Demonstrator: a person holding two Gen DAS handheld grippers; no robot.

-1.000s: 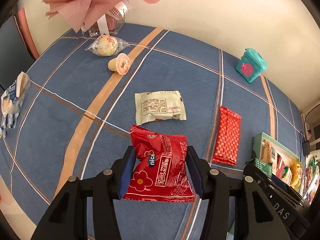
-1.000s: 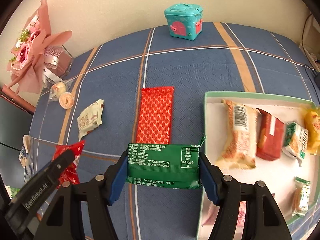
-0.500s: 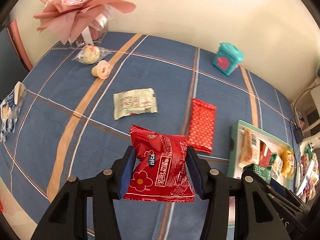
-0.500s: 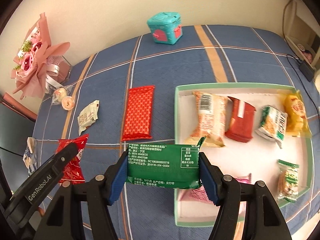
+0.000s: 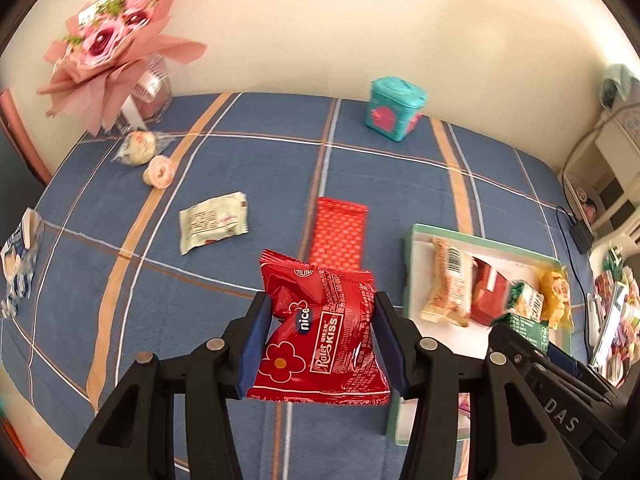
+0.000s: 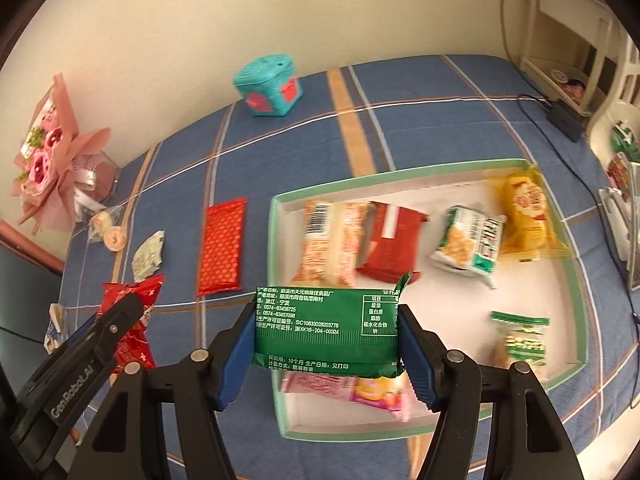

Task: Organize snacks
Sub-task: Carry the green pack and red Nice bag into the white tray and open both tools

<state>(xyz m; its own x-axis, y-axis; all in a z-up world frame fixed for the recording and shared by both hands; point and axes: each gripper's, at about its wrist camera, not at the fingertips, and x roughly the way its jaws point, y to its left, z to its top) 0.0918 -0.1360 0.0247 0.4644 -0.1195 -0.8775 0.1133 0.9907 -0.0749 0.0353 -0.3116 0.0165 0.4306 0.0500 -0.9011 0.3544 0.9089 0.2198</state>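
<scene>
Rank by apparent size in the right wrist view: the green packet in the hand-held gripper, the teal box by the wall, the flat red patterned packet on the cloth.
1. green packet, largest, though nearest the camera, so inflated.
2. flat red patterned packet.
3. teal box, smallest; farthest, so its true size is unsure.

I see a cream wall (image 5: 320, 20) behind the blue plaid tablecloth (image 5: 260, 152), and white shelving (image 6: 568, 40) off to the right
</scene>
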